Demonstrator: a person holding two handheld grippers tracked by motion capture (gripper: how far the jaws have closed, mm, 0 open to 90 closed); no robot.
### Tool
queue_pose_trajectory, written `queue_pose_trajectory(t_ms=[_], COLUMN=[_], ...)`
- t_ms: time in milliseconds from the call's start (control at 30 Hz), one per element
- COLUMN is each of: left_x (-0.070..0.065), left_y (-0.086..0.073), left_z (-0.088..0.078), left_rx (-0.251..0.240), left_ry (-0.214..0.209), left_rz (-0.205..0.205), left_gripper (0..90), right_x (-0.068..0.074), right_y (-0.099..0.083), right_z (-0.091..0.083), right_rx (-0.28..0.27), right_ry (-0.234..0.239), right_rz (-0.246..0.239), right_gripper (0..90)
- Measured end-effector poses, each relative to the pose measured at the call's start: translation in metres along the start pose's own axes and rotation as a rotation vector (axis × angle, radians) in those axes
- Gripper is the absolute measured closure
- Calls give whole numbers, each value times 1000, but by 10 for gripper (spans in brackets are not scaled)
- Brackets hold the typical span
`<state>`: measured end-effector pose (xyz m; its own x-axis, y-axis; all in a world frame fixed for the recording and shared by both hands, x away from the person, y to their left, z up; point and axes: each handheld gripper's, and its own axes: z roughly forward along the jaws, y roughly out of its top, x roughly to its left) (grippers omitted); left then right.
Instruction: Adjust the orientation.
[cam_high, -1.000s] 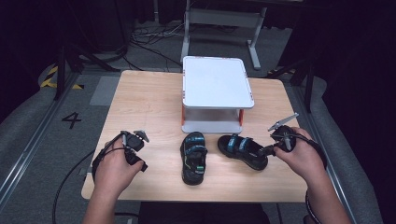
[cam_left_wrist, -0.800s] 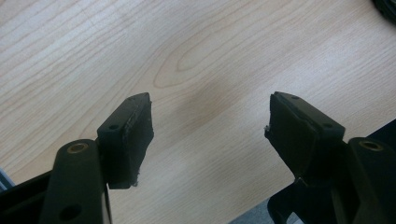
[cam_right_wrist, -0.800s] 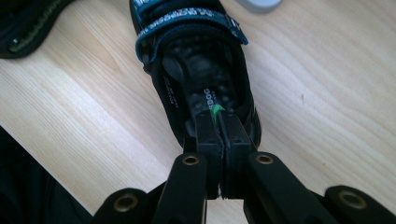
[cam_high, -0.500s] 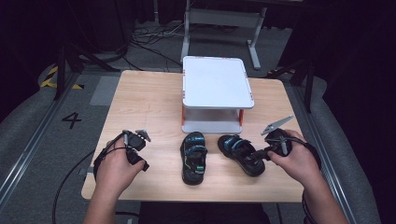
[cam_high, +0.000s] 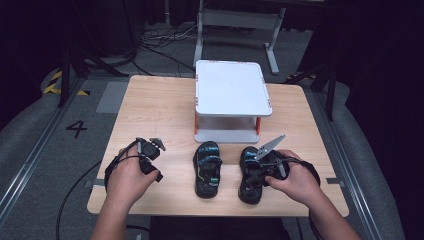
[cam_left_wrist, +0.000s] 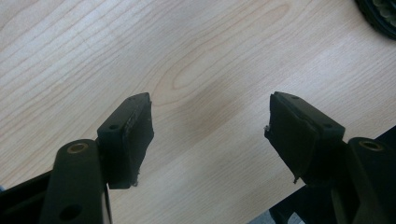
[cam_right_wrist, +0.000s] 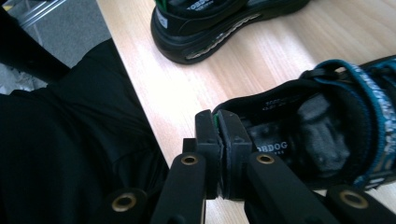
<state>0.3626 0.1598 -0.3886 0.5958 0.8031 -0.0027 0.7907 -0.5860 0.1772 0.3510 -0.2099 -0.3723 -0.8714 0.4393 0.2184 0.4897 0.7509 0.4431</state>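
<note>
Two black sandals with blue-green straps lie side by side near the table's front edge. The left sandal lies free, and its sole also shows at the top of the right gripper view. My right gripper is shut on the heel rim of the right sandal; in the right gripper view the jaws pinch that rim, with the sandal stretching away to the right. My left gripper rests at the front left, open over bare wood.
A white two-level rack with orange posts stands mid-table just behind the sandals. The wooden table ends close behind the right gripper's jaws, where a dark trouser leg lies below the edge. A sandal's edge shows at the left gripper view's corner.
My right gripper has moved left and toward the front edge, swinging the right sandal from a slant to lie parallel beside the left one. The left gripper has stayed put.
</note>
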Motion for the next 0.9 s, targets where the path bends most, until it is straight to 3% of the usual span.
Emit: queue_pose_trajectory(t_ms=[33, 67, 233, 300, 367, 400, 533, 567, 633, 800, 900], left_x=[0, 0, 1, 1, 1, 1, 4, 5, 6, 8, 8], left_y=[0, 0, -5, -8, -14, -17, -29, -31, -35, -40, -39], left_z=[0, 0, -1, -1, -1, -1, -1, -1, -3, -5, -5], left_rx=[-1, -1, -2, -4, -3, -3, 3, 4, -5, -14, -13], left_ry=[2, 1, 1, 13, 12, 7, 7, 8, 9, 13, 16], left_rz=[1, 5, -11, -17, -29, -34, -60, -68, -83, -103, -89], left_gripper=[315, 315, 315, 315, 315, 315, 315, 314, 314, 314, 314], right_x=[1, 1, -8, -13, -19, -22, -31, -34, -34, -35, -32], right_y=[-2, -2, -4, -4, -1, 1, 9, 13, 15, 26, 40], right_z=[-5, -5, -20, -21, -17, -13, 7, 15, 17, 17, 22], right_rx=[8, 8, -58, -54, -21, 0, 50, 77, 84, 41, 8], right_ry=[-24, -24, -160, -235, -328, -345, -330, -334, -323, -286, -257], right_rz=[-3, -3, -39, -36, -71, -80, -111, -144, -142, -161, -190], right_gripper=[800, 800, 551, 531, 498, 499, 522, 654, 698, 723, 725])
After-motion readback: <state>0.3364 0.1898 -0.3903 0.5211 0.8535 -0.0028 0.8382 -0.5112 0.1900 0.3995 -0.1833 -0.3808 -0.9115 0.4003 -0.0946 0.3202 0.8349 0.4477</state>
